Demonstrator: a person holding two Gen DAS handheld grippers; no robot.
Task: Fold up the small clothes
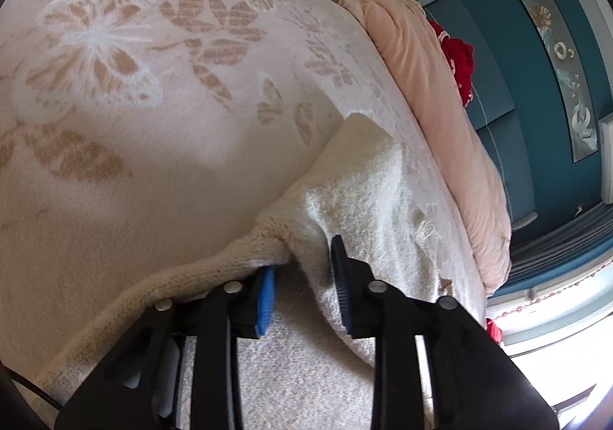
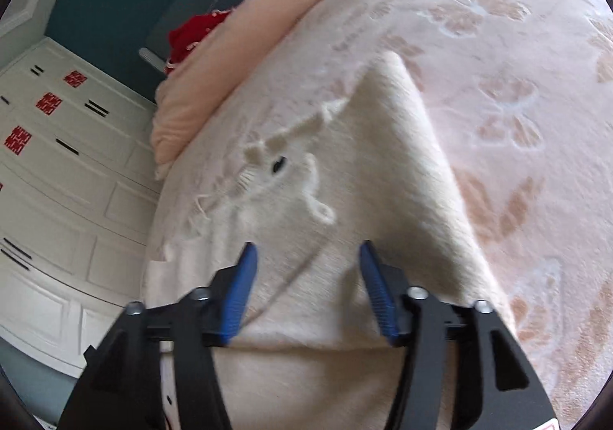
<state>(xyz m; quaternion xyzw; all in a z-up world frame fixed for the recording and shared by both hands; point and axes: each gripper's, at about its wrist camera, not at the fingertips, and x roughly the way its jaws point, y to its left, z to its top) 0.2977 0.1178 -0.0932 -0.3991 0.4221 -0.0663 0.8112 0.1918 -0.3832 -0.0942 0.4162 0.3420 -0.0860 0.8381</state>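
The left gripper (image 1: 304,273) has its fingers narrowly parted, a ribbed knit edge of the cream sweater (image 1: 364,192) lying against the left finger (image 1: 266,296) but not pinched between the two. The right gripper (image 2: 306,276) stands wide with nothing gripped, the sweater spread beneath and ahead of it on the bed (image 2: 517,46). To fold well, each should probably take an edge squarely and keep the cloth taut. The sweater's long axis runs away from both sets of fingers toward the pink duvet (image 2: 237,58).

Left claw (image 1: 302,276), right claw (image 2: 306,276): black plastic arms, ribbed blue pads, silver screws.
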